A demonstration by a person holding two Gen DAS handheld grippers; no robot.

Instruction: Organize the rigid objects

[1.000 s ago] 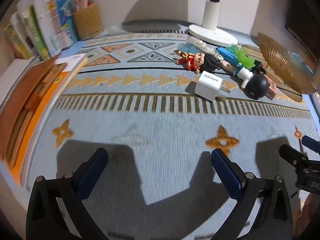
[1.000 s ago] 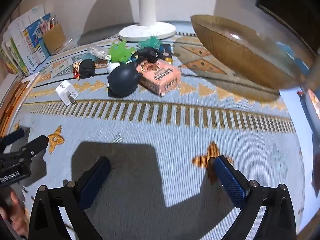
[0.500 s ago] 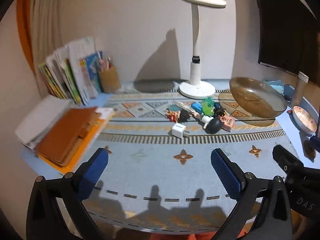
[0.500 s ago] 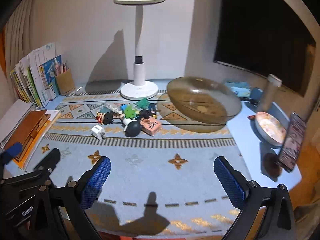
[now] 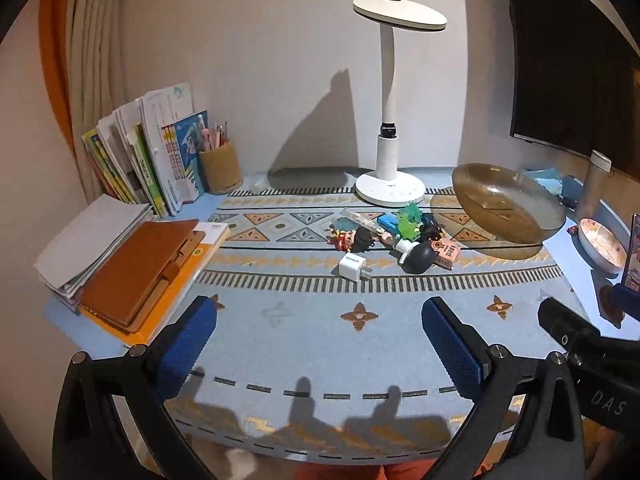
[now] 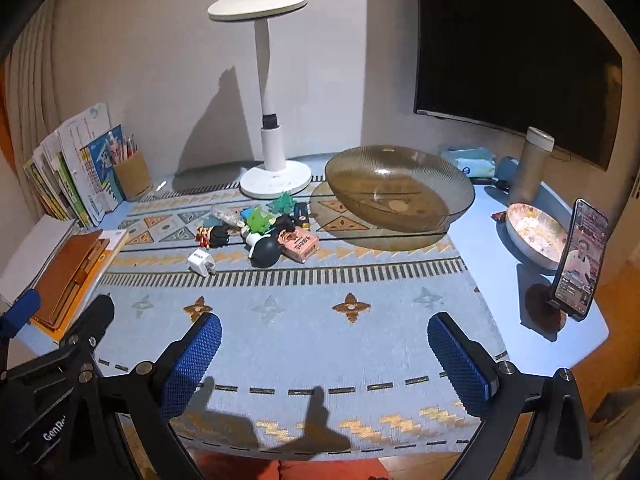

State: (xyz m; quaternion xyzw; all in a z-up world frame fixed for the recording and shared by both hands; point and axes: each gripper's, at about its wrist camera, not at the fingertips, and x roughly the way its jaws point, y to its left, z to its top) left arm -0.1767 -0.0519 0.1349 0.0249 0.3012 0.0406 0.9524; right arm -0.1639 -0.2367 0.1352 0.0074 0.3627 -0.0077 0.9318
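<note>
A cluster of small items lies mid-table on the patterned blue mat (image 5: 304, 332): a white charger (image 5: 352, 267), a black round figurine (image 5: 416, 258), a red-and-black figurine (image 5: 352, 239), a pink box (image 5: 445, 253) and green toys (image 5: 408, 220). A large amber glass bowl (image 5: 504, 204) sits right of them. My left gripper (image 5: 318, 344) is open and empty near the front edge. My right gripper (image 6: 324, 354) is open and empty, also at the front; the charger (image 6: 201, 261), black figurine (image 6: 264, 250) and bowl (image 6: 396, 196) show far ahead.
A white desk lamp (image 5: 390, 184) stands at the back. Books (image 5: 148, 164), a pencil cup (image 5: 220, 170) and a brown notebook stack (image 5: 136, 272) fill the left. A patterned dish (image 6: 534, 234), a phone on a stand (image 6: 580, 256), a tumbler (image 6: 532, 168) and a dark monitor (image 6: 516, 48) are on the right.
Both grippers have pulled back and up from just above the mat, so the whole table now shows. Both stay open and empty. Nothing on the table has moved.
</note>
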